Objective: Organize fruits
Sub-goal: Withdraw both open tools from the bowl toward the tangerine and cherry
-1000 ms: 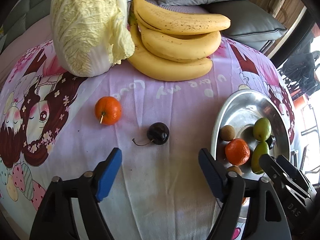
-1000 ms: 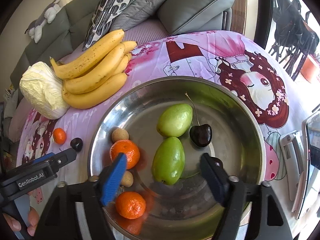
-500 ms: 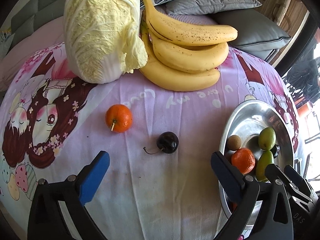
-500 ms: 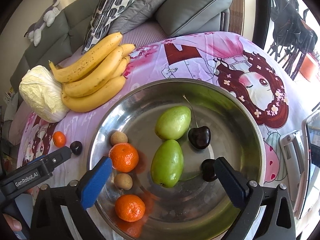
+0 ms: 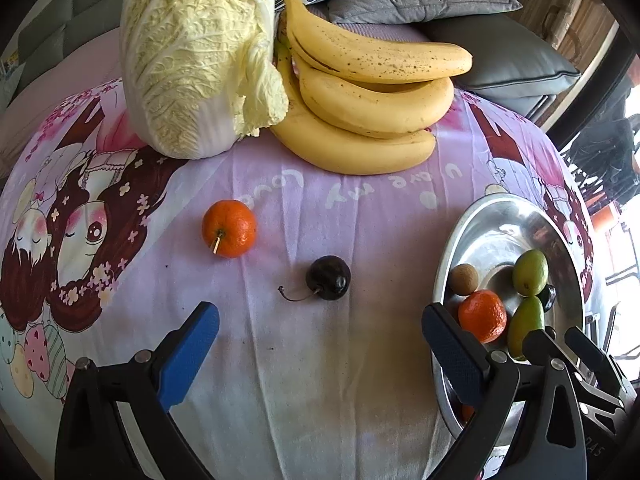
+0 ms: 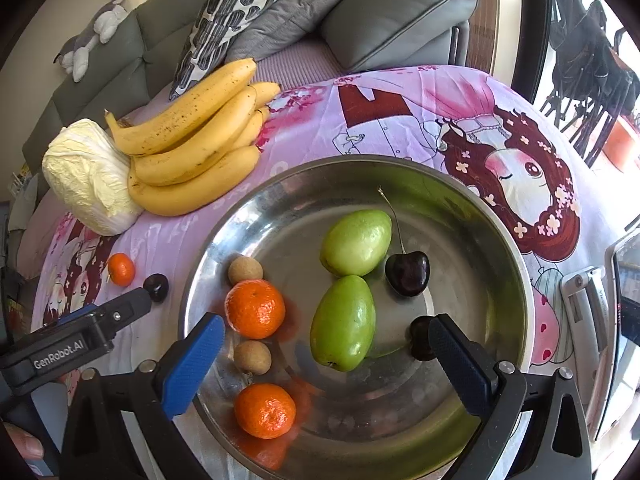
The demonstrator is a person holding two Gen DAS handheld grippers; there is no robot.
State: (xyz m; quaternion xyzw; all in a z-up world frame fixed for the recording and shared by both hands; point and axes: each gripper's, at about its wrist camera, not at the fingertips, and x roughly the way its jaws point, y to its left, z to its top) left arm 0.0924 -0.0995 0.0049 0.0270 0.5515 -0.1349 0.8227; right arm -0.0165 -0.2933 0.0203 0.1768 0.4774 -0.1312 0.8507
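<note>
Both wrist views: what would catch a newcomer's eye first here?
Probably the big pale cabbage and the bunch of bananas beside it, at the far edge of the pink cartoon cloth. Next, the shiny metal bowl holding two green fruits, two tangerines, two small brown fruits and two cherries. A lone tangerine and a dark cherry lie on the cloth ahead of the open left gripper.

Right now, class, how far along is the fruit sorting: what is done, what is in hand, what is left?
Done: the metal bowl holds two tangerines, two green fruits, two longans and two cherries. In hand: nothing; the left gripper and right gripper are both open and empty. Left: the loose tangerine and loose cherry on the cloth, perhaps the bananas.
</note>
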